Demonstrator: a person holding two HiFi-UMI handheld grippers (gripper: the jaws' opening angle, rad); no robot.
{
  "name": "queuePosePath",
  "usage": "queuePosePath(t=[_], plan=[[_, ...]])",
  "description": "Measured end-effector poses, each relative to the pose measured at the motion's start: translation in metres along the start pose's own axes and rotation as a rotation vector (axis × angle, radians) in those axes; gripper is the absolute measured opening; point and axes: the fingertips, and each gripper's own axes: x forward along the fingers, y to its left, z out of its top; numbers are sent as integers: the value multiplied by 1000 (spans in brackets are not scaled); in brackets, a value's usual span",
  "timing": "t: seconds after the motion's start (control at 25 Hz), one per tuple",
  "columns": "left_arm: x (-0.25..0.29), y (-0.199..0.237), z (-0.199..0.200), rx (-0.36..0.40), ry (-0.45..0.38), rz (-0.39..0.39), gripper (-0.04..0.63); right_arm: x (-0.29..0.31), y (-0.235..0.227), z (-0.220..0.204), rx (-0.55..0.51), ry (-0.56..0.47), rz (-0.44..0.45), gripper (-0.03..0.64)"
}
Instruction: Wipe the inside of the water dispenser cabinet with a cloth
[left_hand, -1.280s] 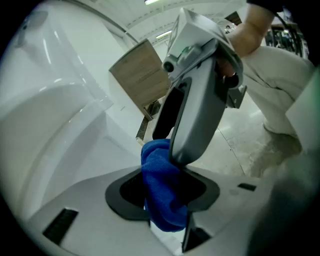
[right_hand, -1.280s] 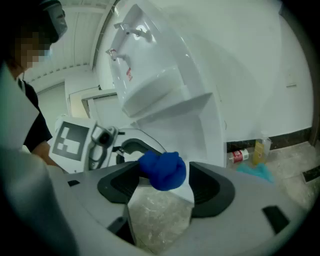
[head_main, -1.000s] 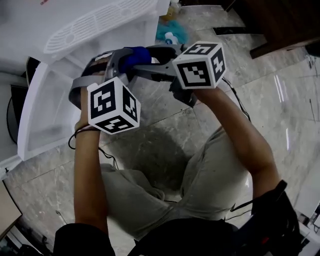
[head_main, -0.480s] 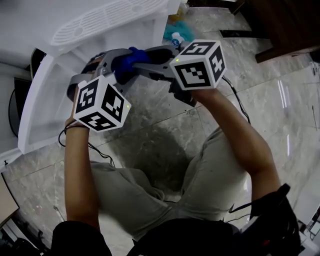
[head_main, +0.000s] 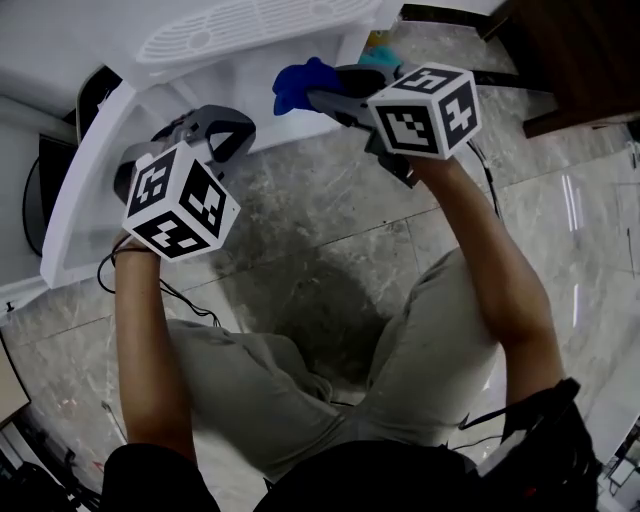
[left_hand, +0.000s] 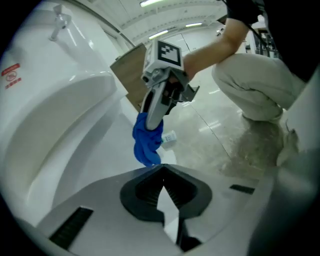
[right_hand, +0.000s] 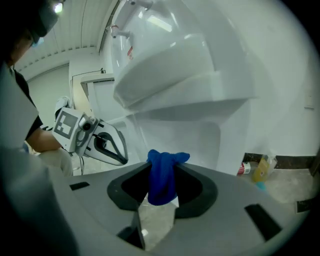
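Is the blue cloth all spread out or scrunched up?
Scrunched up. The blue cloth sits as a bunched wad pinched in the right hand-held gripper.

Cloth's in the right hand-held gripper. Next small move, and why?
Probably ease the right hand-held gripper forward into the open cabinet. Its jaws, just closed, pinch the blue cloth, which seems to hang short of the cabinet and touch nothing yet.

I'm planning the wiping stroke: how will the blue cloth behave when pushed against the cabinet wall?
Probably floppy: the blue cloth droops in folds from the right hand-held gripper, whose jaws just closed on it. Likely light, since a pinch on one bunched part carries it. Pushed on a surface, it would probably crumple, not stay flat.
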Motion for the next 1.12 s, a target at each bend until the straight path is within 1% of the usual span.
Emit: queuePosePath(t=[0.08,0.2,0.28,0.4,0.52,0.6,0.64,0.72,0.84,0.96,1.04,1.08,1.12], plan=[[-6,-12,-4,17,37,-58,6,23,1,-6,-61,25,-6,115],[-17,-20,1,-33,22,-101,6,63,-15,-22,-229,74,-57,115],[-21,-25,-3,-52,31,-119,5,88,-33,-28,-303,83,-97,115],[-26,-32,-25,-37,92,-131,5,122,-43,-36,-370,105,-106,115],[-29,-39,-43,-51,124,-148,6,153,-32,-50,-412,123,-94,115],[-31,-42,-54,-47,151,-155,6,174,-27,-59,-435,129,-89,117],[-32,-43,-57,-40,162,-157,6,185,-25,-63,-463,144,-88,117],[-34,-45,-61,-29,172,-162,6,205,-23,-68,-585,187,-93,117],[-38,-54,-59,-8,175,-191,6,244,-16,-78,-825,287,-94,117],[-35,-60,-54,9,171,-206,5,277,-20,-83,-960,377,-113,117],[-32,-55,-53,19,174,-194,5,291,-35,-78,-1011,400,-158,117],[-31,-53,-51,22,171,-187,6,296,-42,-74,-1001,390,-181,117],[-30,-50,-48,23,164,-183,6,299,-49,-71,-968,370,-200,117]])
